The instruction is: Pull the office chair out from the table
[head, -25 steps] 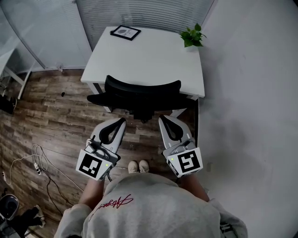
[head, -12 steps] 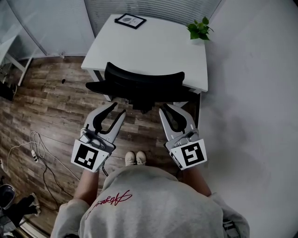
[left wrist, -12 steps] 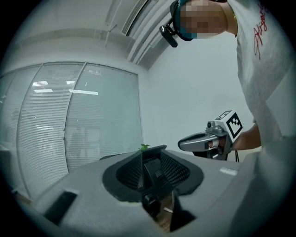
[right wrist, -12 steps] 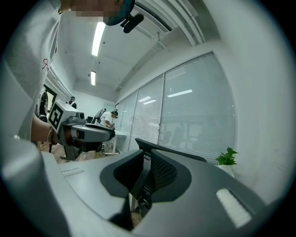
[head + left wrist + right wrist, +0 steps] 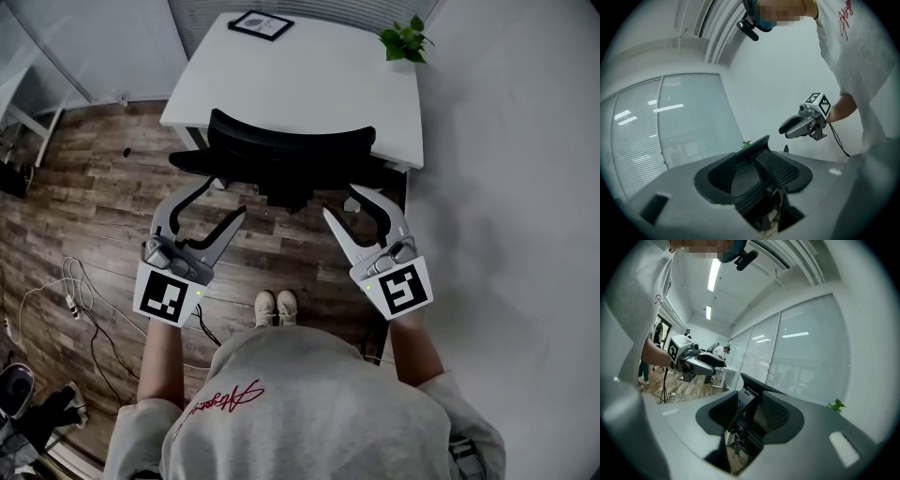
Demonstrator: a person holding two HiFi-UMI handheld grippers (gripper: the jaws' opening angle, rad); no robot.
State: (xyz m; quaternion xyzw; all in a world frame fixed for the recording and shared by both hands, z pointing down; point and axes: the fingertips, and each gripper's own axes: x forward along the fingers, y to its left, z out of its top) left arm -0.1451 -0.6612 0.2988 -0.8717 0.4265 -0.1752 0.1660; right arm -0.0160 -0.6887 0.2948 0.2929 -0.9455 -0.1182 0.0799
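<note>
Left gripper (image 5: 220,199) and right gripper (image 5: 345,202) jaws just opened, nothing between them, close behind the black mesh-backed office chair (image 5: 291,155) at the white rectangular table (image 5: 300,80).

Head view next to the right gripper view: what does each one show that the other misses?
Only the head view shows the framed picture on the white table and the person's shoes. Only the right gripper view shows the ceiling lights. Both show the black office chair, the small green plant and the wooden floor.
</note>
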